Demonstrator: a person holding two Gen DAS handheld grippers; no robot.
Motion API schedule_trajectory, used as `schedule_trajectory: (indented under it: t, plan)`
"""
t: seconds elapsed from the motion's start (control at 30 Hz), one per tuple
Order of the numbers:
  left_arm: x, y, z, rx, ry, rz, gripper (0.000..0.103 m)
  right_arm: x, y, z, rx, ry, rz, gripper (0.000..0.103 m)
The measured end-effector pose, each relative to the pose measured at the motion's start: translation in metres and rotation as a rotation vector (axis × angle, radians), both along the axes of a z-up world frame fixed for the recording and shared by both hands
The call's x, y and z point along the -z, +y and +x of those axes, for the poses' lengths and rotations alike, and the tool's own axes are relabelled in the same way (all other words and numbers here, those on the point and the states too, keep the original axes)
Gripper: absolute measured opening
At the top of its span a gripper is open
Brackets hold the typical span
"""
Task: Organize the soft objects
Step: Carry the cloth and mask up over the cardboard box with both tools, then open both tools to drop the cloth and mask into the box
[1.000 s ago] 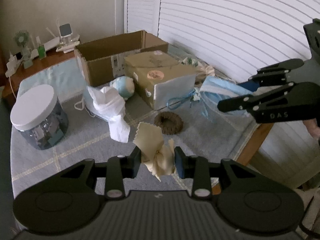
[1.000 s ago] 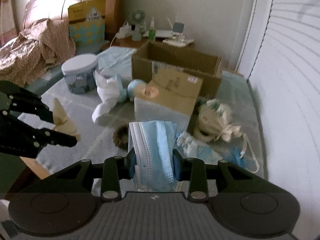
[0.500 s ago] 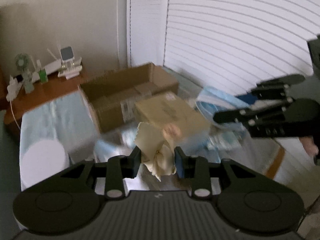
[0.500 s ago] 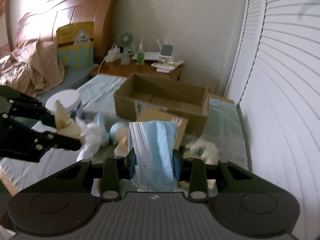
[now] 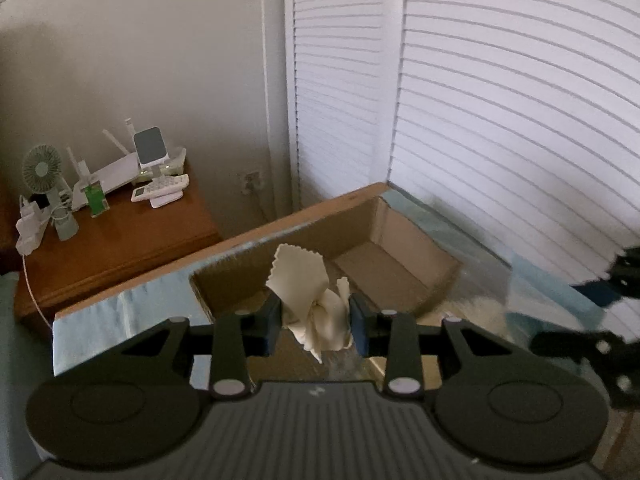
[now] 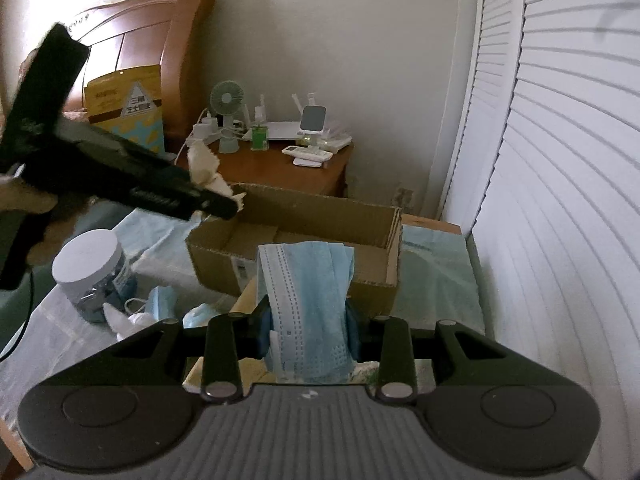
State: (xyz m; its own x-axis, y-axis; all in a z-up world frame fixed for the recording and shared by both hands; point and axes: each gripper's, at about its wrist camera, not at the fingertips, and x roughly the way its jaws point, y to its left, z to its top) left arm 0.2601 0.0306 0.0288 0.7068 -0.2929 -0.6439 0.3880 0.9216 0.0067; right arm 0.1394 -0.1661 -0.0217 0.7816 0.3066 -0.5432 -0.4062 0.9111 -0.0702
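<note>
Both tongs clamped: left tongs (image 5: 314, 322) cream cloth (image 5: 316, 300), right tongs (image 6: 308, 332) blue masks (image 6: 308, 300).

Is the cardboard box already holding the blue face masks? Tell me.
No. The blue face masks are clamped in the right hand-held gripper, and the cardboard box beyond them looks bare inside.

Cardboard box (image 6: 312, 216) before nightstand (image 6: 280, 168), jar (image 6: 90, 268) to its left.

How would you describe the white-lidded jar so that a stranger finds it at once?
Start at the open cardboard box on the pale blue cloth beside the white shutters. Left of the box stands the jar, round with a flat white lid and dark see-through sides. It is the only hard, upright container among the crumpled soft things.
</note>
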Motion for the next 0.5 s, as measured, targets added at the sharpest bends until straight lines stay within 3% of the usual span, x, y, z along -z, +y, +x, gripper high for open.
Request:
schedule_trajectory:
  t: [0.13, 0.2, 0.23, 0.27, 0.33, 0.43, 0.5]
  plan:
    - [0.008, 0.001, 0.014, -0.024, 0.001, 0.015, 0.037, 0.0, 0.002, 0.01, 0.006, 0.005, -0.002, 0.04]
    - [0.011, 0.003, 0.016, -0.037, 0.008, 0.016, 0.056, 0.0, 0.003, 0.013, 0.002, 0.005, -0.003, 0.04]
    - [0.012, 0.005, 0.015, -0.045, 0.003, 0.018, 0.073, 0.0, 0.003, 0.014, 0.002, 0.004, -0.003, 0.04]
    - [0.012, 0.007, 0.013, -0.055, -0.009, 0.019, 0.078, 0.0, 0.004, 0.014, 0.001, 0.004, -0.003, 0.04]
    - [0.011, 0.011, 0.005, -0.065, -0.026, 0.022, 0.079, 0.001, 0.004, 0.015, 0.002, 0.003, -0.006, 0.04]
    - [0.007, 0.021, -0.012, -0.076, -0.033, -0.01, 0.092, 0.0, 0.006, 0.016, 0.001, 0.003, -0.01, 0.04]
    - [0.004, 0.027, -0.031, -0.076, -0.043, -0.026, 0.094, -0.001, 0.009, 0.018, -0.004, 0.003, -0.014, 0.04]
